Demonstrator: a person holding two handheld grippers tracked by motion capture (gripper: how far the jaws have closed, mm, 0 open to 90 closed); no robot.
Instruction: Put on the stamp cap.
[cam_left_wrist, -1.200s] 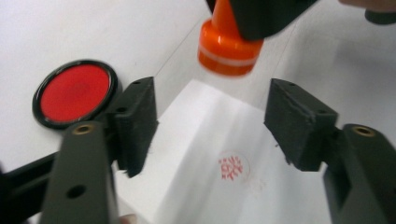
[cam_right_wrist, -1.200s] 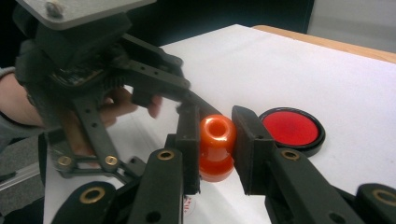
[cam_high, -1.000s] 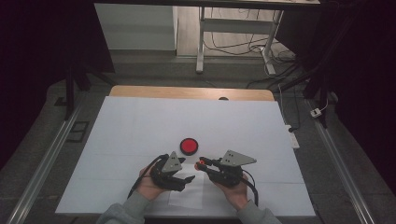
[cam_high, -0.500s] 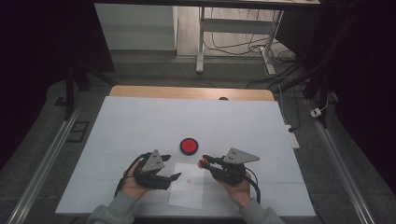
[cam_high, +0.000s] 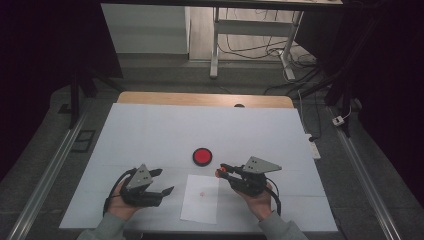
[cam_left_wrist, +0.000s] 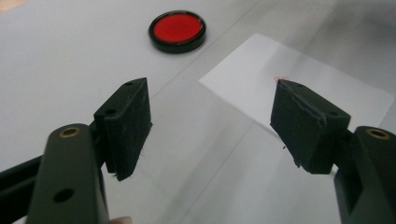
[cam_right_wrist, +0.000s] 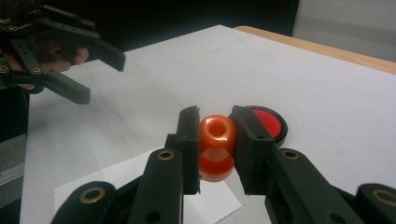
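Note:
My right gripper (cam_high: 221, 171) is shut on an orange stamp (cam_right_wrist: 215, 140) with a round knob, held just over the right edge of a white paper sheet (cam_high: 200, 199). The sheet carries a faint red mark (cam_high: 202, 193). A round red ink pad (cam_high: 202, 156) in a black rim lies beyond the paper, close behind the stamp (cam_high: 219, 173). My left gripper (cam_high: 165, 181) stands open with nothing between its jaws, to the left of the paper. In the left gripper view the ink pad (cam_left_wrist: 177, 29) and the paper (cam_left_wrist: 317, 79) lie ahead of the jaws.
The table (cam_high: 150, 135) has a white cover, and a wooden strip (cam_high: 200, 98) runs along its far edge. A small dark object (cam_high: 239, 105) sits at that edge. Metal rails flank the table, with table legs and cables on the floor behind.
My left gripper has moved left, away from the right one, and the paper now lies uncovered between them. The right gripper has stayed nearly still with the stamp.

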